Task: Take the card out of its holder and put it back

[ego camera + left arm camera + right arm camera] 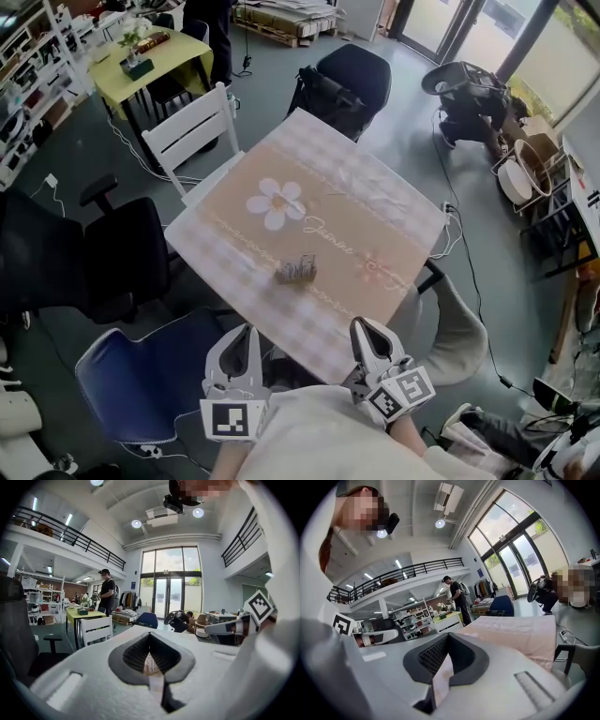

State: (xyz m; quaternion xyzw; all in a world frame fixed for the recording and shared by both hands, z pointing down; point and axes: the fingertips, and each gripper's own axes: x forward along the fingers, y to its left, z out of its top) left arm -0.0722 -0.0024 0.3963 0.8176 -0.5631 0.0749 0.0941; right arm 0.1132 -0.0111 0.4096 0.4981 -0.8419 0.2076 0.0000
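Your left gripper (242, 342) and right gripper (367, 336) hang side by side just off the near edge of the desk (375, 202), close in front of your body, and both point across it. In the left gripper view the fingers (133, 656) meet at their tips with nothing clamped between them; only a pale bit of the scene beyond shows through the hollow behind the tips. The right gripper view shows the same: its fingers (431, 656) are closed tip to tip and hold nothing, with the pink cloth visible through the gap. The card holder (296, 271) stands on the desk ahead of you, between the lines of the two grippers and well apart from both. It sits on the checked pink tablecloth (281, 150), near the front border and just below the white flower print (277, 202). From the head view the holder is small and grey, and you cannot tell the card apart from it there. A white chair (192, 127) stands at the far left corner of the desk, a blue chair (141, 375) sits beside your left gripper, and a black office chair (122, 253) is further left. In the left gripper view a person (107, 590) stands by a yellow-green table (84, 615) in the background.
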